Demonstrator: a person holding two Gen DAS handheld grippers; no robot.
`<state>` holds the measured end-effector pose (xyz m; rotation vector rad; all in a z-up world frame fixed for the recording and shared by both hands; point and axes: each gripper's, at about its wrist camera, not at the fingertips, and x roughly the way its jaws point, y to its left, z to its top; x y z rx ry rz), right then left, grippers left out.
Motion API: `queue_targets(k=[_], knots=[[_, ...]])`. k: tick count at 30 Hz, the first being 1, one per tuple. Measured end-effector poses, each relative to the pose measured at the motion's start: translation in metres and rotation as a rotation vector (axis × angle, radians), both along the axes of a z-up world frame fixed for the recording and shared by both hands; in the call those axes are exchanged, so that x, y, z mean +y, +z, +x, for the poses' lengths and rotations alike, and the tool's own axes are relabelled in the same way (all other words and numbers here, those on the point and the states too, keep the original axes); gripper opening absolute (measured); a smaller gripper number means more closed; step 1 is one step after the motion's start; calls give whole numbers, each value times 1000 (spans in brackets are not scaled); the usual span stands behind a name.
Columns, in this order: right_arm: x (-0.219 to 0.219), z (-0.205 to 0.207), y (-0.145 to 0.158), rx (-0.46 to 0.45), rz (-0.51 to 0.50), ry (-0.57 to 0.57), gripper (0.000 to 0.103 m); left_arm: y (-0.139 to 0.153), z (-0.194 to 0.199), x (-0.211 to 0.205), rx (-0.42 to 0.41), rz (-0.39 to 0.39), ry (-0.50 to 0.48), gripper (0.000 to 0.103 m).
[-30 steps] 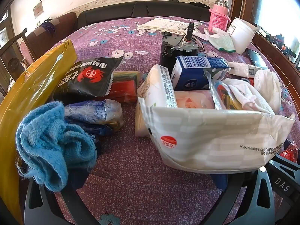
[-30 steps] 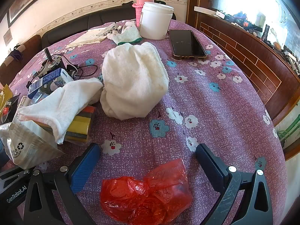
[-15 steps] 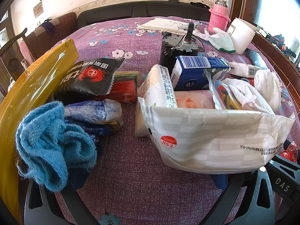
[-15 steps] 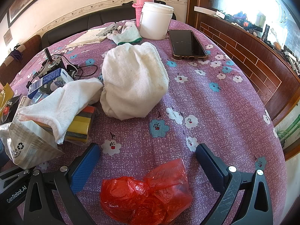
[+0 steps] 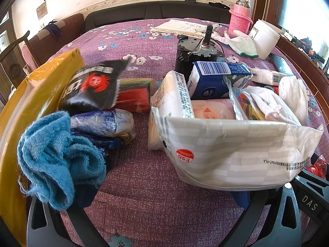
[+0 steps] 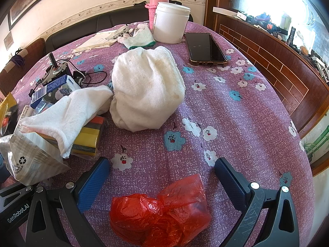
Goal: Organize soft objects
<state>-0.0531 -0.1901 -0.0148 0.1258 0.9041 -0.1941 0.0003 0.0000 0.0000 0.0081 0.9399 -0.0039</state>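
Right up close in the right wrist view, the right gripper has its blue pads spread wide apart, and a crumpled red plastic bag sits on the purple flowered tablecloth between the two fingers, touching neither as far as I can see. Just past the left finger there's the white checked bag with a white towel draped over its edge and a stack of yellow and orange sponges beside it. A bit further on is a big rolled white towel, lying on the cloth on its own. Behind that: a black phone, a white tub and a pink bottle. In the left wrist view, the left gripper looks parted too, nothing clamped, though a blue towel covers the tip of its left finger so it's hard to be fully sure about contact there. That towel is bunched against a yellow bag. Next out are a clear bag with blue stuff and a black snack packet, which is blurred. The checked bag holds tissue packs, with a blue tissue pack behind it and a small motor further back.
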Motion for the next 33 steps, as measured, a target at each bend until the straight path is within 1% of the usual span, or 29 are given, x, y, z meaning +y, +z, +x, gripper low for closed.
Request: queue_targets(k=[28, 30, 33], knots=[[0, 1, -1, 0, -1, 0, 102, 0, 0, 0, 0, 0, 5, 103], [0, 2, -1, 1, -1, 0, 102, 0, 0, 1, 15, -1, -13, 103], [0, 2, -1, 0, 1, -1, 102, 2, -6, 3, 78, -7, -83, 103]])
